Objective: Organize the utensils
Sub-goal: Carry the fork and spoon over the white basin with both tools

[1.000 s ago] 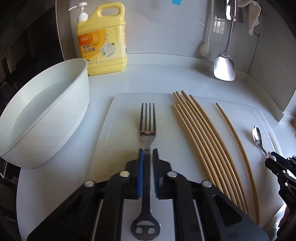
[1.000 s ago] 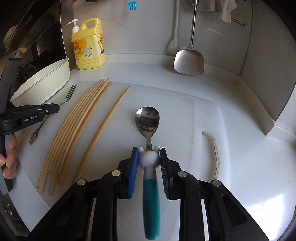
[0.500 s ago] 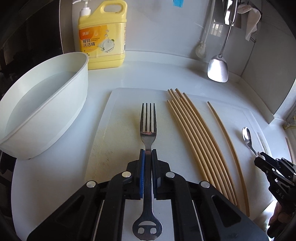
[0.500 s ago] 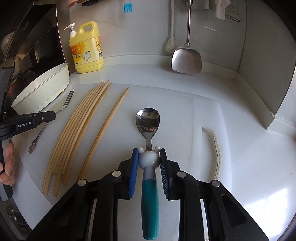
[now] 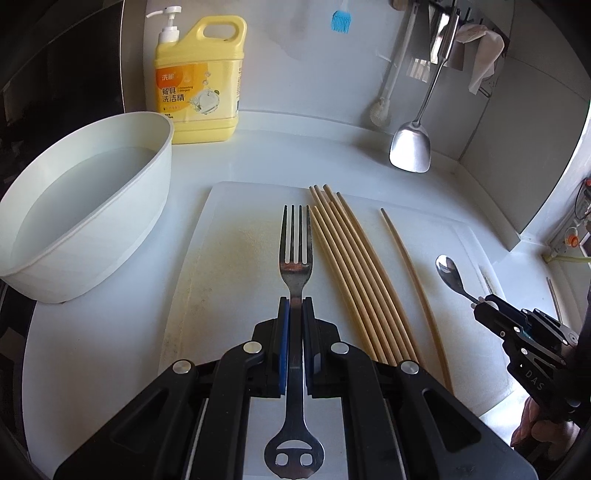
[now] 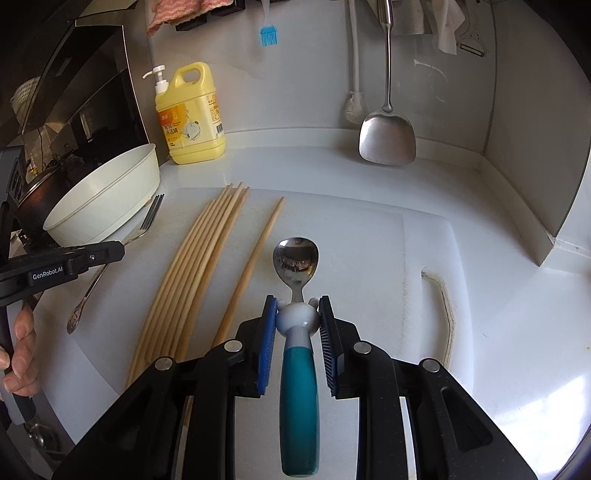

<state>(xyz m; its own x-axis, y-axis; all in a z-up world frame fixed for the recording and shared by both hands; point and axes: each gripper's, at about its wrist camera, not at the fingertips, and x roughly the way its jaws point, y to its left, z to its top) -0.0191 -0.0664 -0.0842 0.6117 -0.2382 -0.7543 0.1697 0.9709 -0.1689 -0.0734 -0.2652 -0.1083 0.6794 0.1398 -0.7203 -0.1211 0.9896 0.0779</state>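
Note:
My left gripper (image 5: 295,306) is shut on a steel fork (image 5: 294,254) and holds it by the handle above the white cutting board (image 5: 229,258). My right gripper (image 6: 297,306) is shut on a spoon (image 6: 295,258) with a teal and grey handle, above the board's right part. Several wooden chopsticks (image 5: 354,266) lie bundled on the board between the two, with a single chopstick (image 5: 410,266) apart to their right. The fork (image 6: 147,221) and left gripper (image 6: 110,253) show in the right wrist view, and the spoon (image 5: 448,269) and right gripper (image 5: 480,306) in the left wrist view.
A white basin (image 5: 85,221) holding water stands left of the board. A yellow dish soap bottle (image 5: 199,81) stands at the back wall. A steel spatula (image 5: 410,147), a brush and a blue silicone brush (image 5: 341,22) hang on the wall. A stove is at far left.
Both grippers have risen and pulled back with the fork and spoon held, so the view is wider. The chopsticks have not moved.

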